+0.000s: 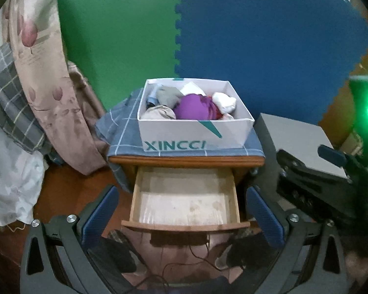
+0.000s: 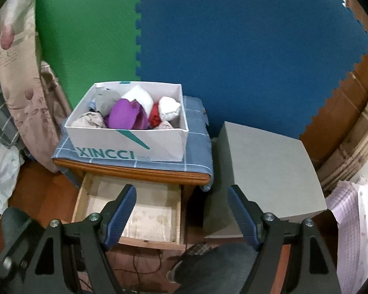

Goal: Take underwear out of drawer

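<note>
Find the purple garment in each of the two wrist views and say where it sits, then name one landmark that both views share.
Left wrist view: the purple garment lies just above picture centre, in the middle of the white box.
Right wrist view: the purple garment lies left of centre, in the same white box.
Shared landmark: the teal XINCCI lettering on the box front, above the open drawer.

The right gripper (image 1: pixel 331 169) is blurred at the left wrist view's edge; small print beside the box (image 2: pixel 144 144) logo is unreadable; the drawer (image 2: pixel 125 210) front is partly hidden behind a finger.
</note>
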Tool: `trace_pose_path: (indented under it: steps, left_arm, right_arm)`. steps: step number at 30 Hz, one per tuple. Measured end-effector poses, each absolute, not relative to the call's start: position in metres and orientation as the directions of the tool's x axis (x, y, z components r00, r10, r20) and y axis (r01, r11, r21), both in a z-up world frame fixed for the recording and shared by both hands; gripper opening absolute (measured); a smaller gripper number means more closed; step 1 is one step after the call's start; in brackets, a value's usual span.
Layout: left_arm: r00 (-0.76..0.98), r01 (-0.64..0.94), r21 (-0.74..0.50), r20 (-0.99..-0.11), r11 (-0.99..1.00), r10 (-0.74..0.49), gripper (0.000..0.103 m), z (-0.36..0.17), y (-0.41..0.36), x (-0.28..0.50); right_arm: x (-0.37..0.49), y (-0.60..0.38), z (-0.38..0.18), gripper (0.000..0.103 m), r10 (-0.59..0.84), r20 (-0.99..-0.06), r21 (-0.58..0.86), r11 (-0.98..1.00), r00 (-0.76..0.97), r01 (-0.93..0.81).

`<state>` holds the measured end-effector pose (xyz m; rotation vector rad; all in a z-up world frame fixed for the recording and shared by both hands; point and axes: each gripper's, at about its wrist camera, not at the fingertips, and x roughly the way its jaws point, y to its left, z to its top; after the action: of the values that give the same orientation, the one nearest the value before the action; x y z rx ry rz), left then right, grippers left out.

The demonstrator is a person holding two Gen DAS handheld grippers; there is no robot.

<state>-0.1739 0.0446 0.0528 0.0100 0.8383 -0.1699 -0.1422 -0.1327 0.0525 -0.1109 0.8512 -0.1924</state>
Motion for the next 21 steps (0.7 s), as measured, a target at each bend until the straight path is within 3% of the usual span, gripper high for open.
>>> trace_pose_path:
  steps: [21]
  left_arm:
    - [0.698, 0.156, 0.030, -0.710, 0.987, -0.089, 0.103, 0.056, 0.030, -0.187]
  right_arm:
    - [-0.147, -0.140, 0.049, 0.079, -0.239, -0.733, -0.232, 0.968, 0.637, 0.096]
